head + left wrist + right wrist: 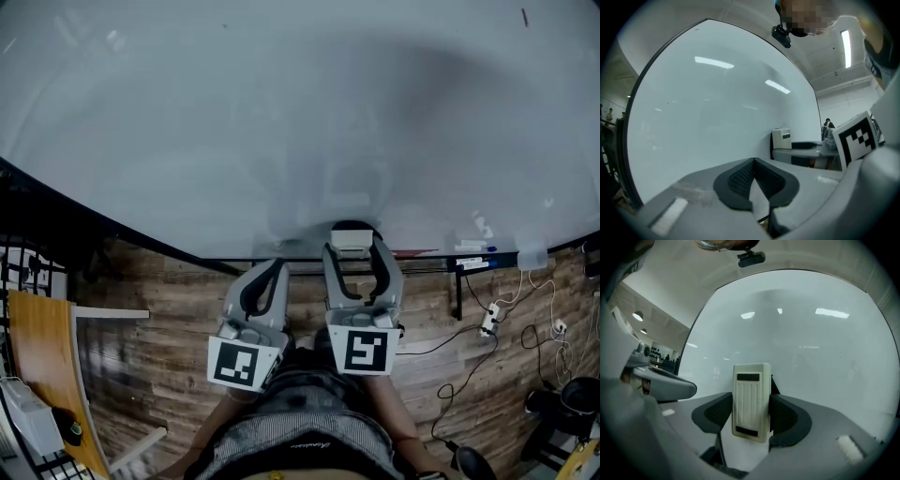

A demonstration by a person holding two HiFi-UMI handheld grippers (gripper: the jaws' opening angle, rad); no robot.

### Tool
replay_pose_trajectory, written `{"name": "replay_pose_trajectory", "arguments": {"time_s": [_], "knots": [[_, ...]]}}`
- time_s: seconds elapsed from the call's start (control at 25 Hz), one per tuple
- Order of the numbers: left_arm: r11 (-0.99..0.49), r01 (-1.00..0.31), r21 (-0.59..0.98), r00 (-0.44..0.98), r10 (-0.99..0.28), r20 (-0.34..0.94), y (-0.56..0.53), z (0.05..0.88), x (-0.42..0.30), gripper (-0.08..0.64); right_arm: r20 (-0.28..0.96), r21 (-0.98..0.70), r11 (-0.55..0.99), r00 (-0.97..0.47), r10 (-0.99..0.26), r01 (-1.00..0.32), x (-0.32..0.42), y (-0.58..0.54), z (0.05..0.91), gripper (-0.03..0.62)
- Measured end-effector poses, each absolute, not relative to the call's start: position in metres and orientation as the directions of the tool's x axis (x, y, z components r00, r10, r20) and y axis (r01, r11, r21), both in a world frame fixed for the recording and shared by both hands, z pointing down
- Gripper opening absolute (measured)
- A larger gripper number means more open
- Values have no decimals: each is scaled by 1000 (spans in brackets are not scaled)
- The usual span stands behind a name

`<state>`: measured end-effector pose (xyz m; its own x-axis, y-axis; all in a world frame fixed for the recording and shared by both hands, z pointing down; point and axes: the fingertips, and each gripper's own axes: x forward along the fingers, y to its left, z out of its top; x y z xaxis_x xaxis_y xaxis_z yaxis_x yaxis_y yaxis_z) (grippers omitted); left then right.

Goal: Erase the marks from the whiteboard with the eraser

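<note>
Eraser (pixel 751 401): long axis along jaws, apparently against whiteboard (pixel 281 112) | right gripper (pixel 750 419) clamps it | left gripper (pixel 753 182) closed, empty

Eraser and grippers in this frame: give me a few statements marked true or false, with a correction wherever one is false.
1. The right gripper is shut on the eraser. True.
2. The left gripper holds a marker. False: its jaws are together with nothing between them.
3. The eraser lies loose, held by no gripper. False: it stands upright between the right gripper's jaws, in front of the whiteboard.
4. In the head view, a small dark mark sits near the whiteboard's upper right. True.
</note>
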<state>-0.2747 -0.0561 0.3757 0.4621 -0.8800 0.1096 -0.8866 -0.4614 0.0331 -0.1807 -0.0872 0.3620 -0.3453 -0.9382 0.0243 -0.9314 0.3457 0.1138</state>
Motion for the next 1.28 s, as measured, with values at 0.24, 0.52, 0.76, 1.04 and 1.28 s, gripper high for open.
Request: {"name": "replay_pose_trajectory", "arguments": {"time_s": [0.24,0.52,0.76,1.04,1.28], "knots": [[-522,-852,39,523,-847,95,-58,370,-278,3,-18,95,361,-364,-931,-928,-197,-65,345,255],[-565,-825,-12,563,-825,52,-58,361,-267,3,-53,76,357,-361,-931,-931,-202,-53,339,255],[-590,-806,-45,588,-808,42,-57,358,-260,3,-36,88,351,-355,-934,-932,-204,-53,340,253],[-601,-798,-44,600,-799,43,-57,355,-259,3,-34,95,359,-364,-931,-928,-208,-55,339,253],[-606,-794,-44,604,-795,51,-58,356,-260,3,-20,95,368,-372,-928,-925,-212,-57,340,253]]}}
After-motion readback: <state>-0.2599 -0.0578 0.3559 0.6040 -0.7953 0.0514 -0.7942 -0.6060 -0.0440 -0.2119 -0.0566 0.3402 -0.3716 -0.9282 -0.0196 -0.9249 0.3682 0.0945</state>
